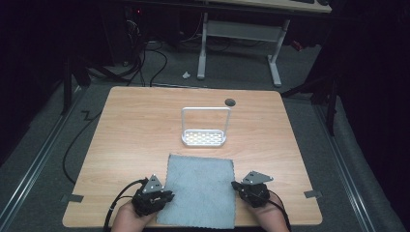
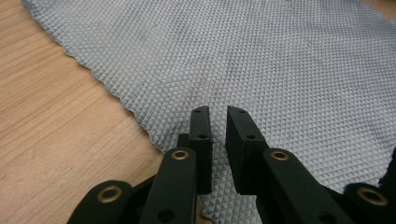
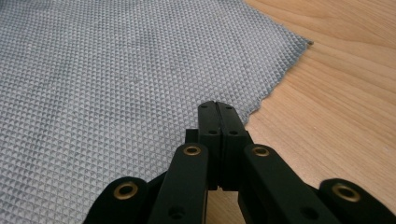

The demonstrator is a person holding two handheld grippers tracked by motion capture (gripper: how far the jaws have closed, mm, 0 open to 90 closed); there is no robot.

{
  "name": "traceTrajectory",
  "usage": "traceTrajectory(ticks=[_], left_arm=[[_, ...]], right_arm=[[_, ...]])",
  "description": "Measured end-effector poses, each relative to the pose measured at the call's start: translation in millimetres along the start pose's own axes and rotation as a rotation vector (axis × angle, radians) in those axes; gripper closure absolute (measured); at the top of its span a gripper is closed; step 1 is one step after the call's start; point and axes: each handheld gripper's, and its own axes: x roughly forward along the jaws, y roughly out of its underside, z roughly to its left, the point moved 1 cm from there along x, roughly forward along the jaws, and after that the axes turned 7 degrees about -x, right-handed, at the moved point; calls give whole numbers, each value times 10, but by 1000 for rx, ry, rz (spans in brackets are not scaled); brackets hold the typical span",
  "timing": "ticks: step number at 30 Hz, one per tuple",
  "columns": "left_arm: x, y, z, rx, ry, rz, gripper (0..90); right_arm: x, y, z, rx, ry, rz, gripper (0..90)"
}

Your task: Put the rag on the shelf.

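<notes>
Your cloth lay flat at the table's six o'clock edge, with your left gripper over its nine o'clock border, jaws parted by a narrow gap with nothing pinched, and your right gripper at its three o'clock border, jaws pressed together on nothing. Just past the cloth toward twelve o'clock stood a white rack with an upright frame, apart from the cloth. A dark round hole sat beyond that; nothing lay between the grippers and the cloth.

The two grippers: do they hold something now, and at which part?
Nothing is held. The left gripper is slightly open over the cloth; the right gripper is shut, empty, at its right edge.
</notes>
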Motion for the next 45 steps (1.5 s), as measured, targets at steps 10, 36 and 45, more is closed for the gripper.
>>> traceTrajectory(ticks=[10, 36, 45], left_arm=[[-2, 26, -52, -2, 3, -5, 805], [-74, -203, 419, -136, -167, -199, 572], [207, -508, 672, -171, -221, -192, 582]], right_arm=[[44, -29, -56, 7, 9, -2, 900], [-108, 2, -88, 27, 47, -118, 728], [-134, 26, -119, 32, 42, -129, 711]])
